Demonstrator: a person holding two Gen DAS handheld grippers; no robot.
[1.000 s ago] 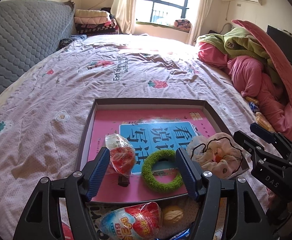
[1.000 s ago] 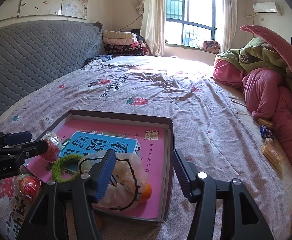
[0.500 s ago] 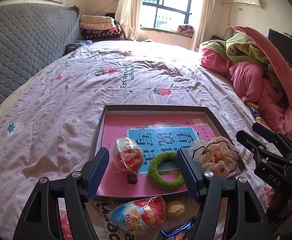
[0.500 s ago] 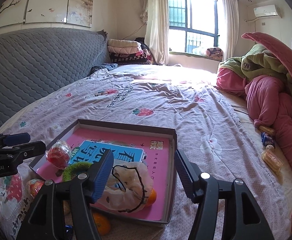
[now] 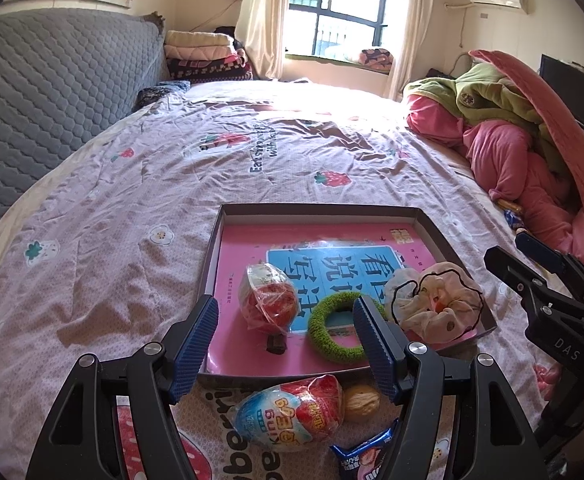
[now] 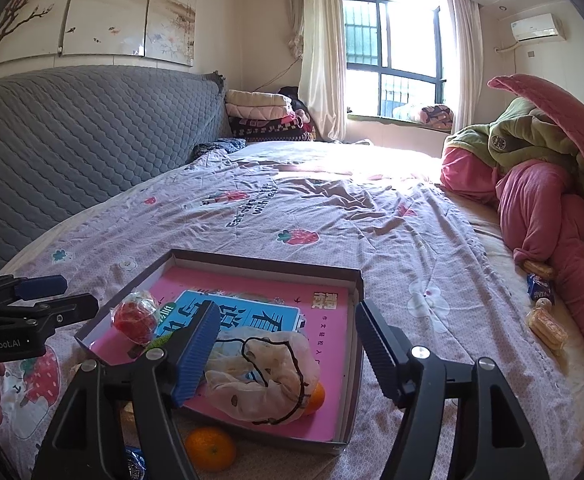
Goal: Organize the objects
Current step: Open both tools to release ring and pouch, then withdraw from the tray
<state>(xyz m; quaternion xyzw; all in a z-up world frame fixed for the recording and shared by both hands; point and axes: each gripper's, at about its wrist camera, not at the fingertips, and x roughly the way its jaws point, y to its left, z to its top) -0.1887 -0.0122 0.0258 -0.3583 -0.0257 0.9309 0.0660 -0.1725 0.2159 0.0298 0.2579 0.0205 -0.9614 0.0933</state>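
Since the earlier frames the right gripper (image 6: 284, 340) had drawn back from the cream scrunchie (image 6: 260, 376) with its jaws opening, nothing pinched between them, while the left gripper (image 5: 286, 344) had backed off toward the near edge of the shallow box (image 5: 315, 210).

The left gripper's blue pads were spread wide and empty, hanging above the near wall of the box. Just inside that wall lay a red wrapped candy ball (image 5: 268, 300), a green fuzzy ring (image 5: 333, 330) beside it and a small dark piece (image 5: 276, 345) below the ball, all resting on the pink book cover (image 5: 240, 344) that lined the box. The cream scrunchie sat in the near right corner of the box, with an orange (image 6: 316, 397) half hidden under it. The right gripper's left pad stood in front of the scrunchie, blocking part of it.

Outside the box, against its near wall, lay a wrapped surprise egg (image 5: 292, 412), a walnut (image 5: 361, 398), a blue snack packet (image 5: 361, 454) and a loose tangerine (image 6: 210, 448). Well to the right of the box, more snack packets (image 6: 543, 312) lay by the heap of pink and green bedding (image 6: 539, 184). A grey quilted headboard (image 6: 84, 132) rose to the left of the box, across the strawberry-print bedsheet (image 6: 299, 208).
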